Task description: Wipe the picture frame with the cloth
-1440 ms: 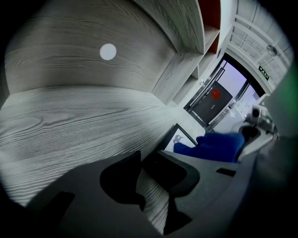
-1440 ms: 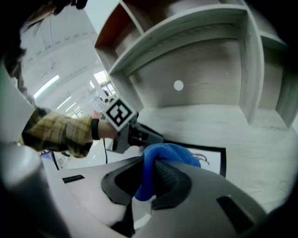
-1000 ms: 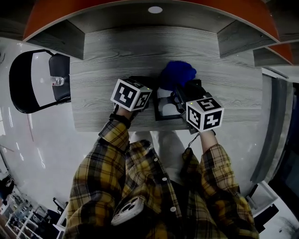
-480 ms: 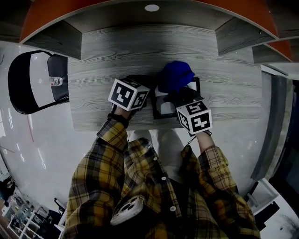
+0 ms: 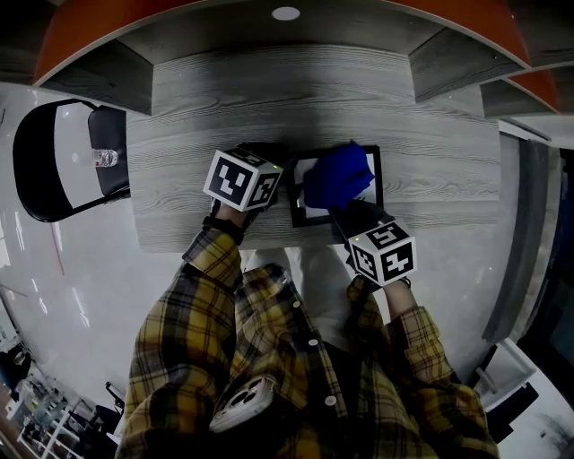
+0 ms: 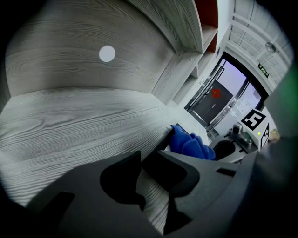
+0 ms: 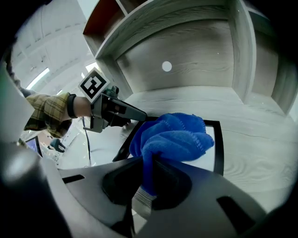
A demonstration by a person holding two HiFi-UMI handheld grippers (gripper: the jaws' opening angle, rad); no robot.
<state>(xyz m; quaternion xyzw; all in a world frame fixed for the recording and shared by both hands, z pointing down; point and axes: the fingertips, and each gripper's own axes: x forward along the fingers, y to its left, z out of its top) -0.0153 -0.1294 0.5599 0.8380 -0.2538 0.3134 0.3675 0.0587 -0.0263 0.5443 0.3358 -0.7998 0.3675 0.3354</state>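
The picture frame (image 5: 311,212) lies flat on the gray wood-grain tabletop (image 5: 224,99), close to the front edge and right in front of the person. It has a thin black border around a pale glass pane. A bunched blue cloth (image 5: 339,175) rests on the pane and covers its middle and far part, leaving bare glass along the left side and at the near left corner.

In the right gripper view the cloth (image 7: 172,137) swells out over the frame (image 7: 212,148), with its tail pinched between the jaws of the right gripper (image 7: 146,176), which are clenched on it. In the head view the right gripper (image 5: 345,211) reaches in from the near side, its marker cube just off the tabletop's front edge.

The left gripper (image 5: 281,186) sits at the frame's left side. In the left gripper view its jaws (image 6: 148,160) are closed on the dark left edge of the frame (image 6: 164,139), and the cloth (image 6: 191,145) shows just beyond.

Both forearms wear yellow plaid sleeves (image 5: 215,296). The tabletop sits in a recess with gray side panels, and a small white disc (image 5: 285,13) shows on the back panel. A black and white chair (image 5: 54,157) stands on the glossy floor to the left, well apart from the frame.
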